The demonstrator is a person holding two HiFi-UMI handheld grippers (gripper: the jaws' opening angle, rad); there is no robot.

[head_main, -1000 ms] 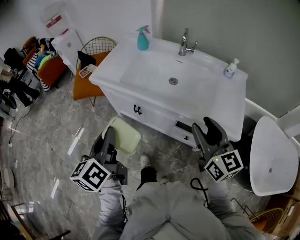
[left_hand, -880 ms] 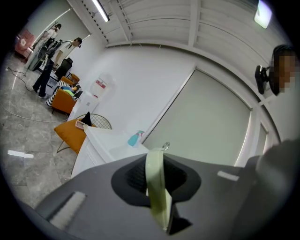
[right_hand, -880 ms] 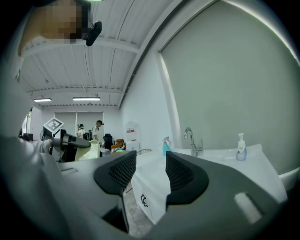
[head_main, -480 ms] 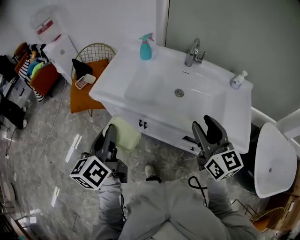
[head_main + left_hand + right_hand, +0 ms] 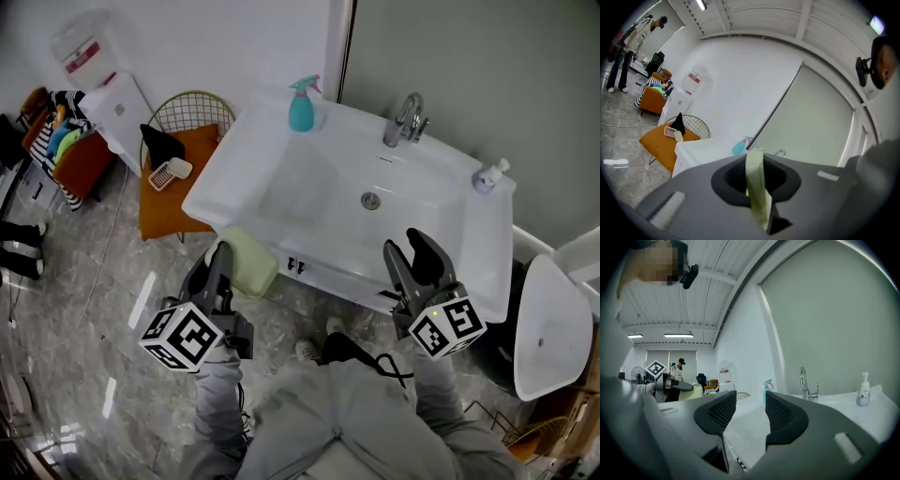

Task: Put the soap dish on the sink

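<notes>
My left gripper (image 5: 217,259) is shut on a pale green soap dish (image 5: 251,264), held level in front of the white sink's (image 5: 225,202) left front corner. In the left gripper view the soap dish (image 5: 757,192) stands edge-on, pinched between the dark pads of the left gripper (image 5: 757,176), with the sink (image 5: 701,147) beyond. My right gripper (image 5: 412,247) stands open with nothing in it, over the sink's front edge at the right. Seen along the right gripper (image 5: 751,411), a clear gap shows between its pads and the basin (image 5: 825,404) lies ahead.
On the sink stand a teal spray bottle (image 5: 301,103), a faucet (image 5: 405,120) and a soap dispenser (image 5: 487,175). An orange-cushioned wire chair (image 5: 173,178) with small items stands left of it. A white round seat (image 5: 553,328) is at the right. The floor is grey marble.
The person has walked closer to the sink, carrying both grippers level toward it. The left gripper stays shut on the soap dish and the right stays open.
</notes>
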